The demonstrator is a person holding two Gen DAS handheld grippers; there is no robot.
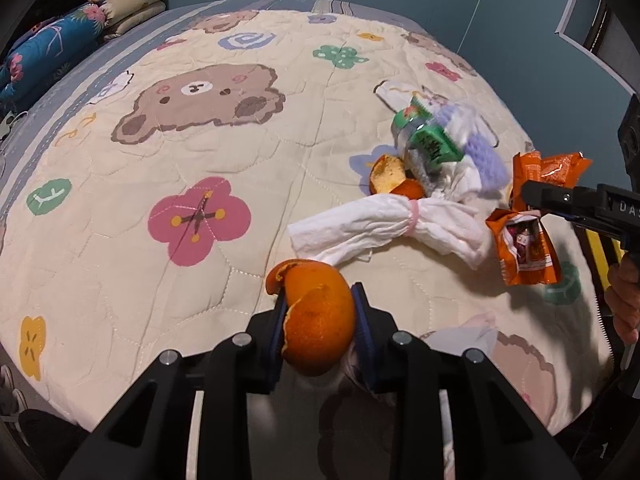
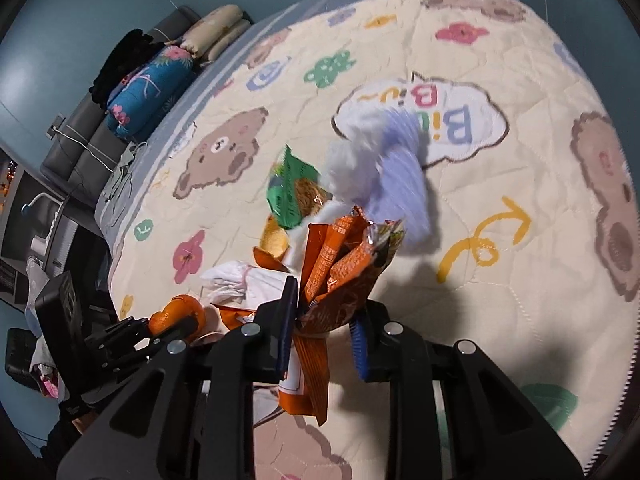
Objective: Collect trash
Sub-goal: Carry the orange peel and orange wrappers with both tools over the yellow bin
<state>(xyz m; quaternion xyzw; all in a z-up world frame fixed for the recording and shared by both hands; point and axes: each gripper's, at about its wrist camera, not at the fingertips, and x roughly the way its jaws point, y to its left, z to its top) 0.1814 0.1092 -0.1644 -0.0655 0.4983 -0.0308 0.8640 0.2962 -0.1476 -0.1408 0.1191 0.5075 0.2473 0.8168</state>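
Left tongs [image 1: 318, 320]: clamped on a curled orange citrus peel [image 1: 318, 320].
Right tongs [image 2: 324, 320]: gripping crumpled orange foil snack wrappers [image 2: 340, 272].
Bed [image 1: 120, 240]: white tissue bundle [image 1: 384, 224] near its right edge.

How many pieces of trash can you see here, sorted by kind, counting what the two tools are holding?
Orange peel: 2, one in the left tool, one on the quilt
Orange snack wrapper: 1, in the right tool
Green snack packet: 1
White tissue bundle: 1
Lilac and white crumpled wrapping: 1
Total: 6
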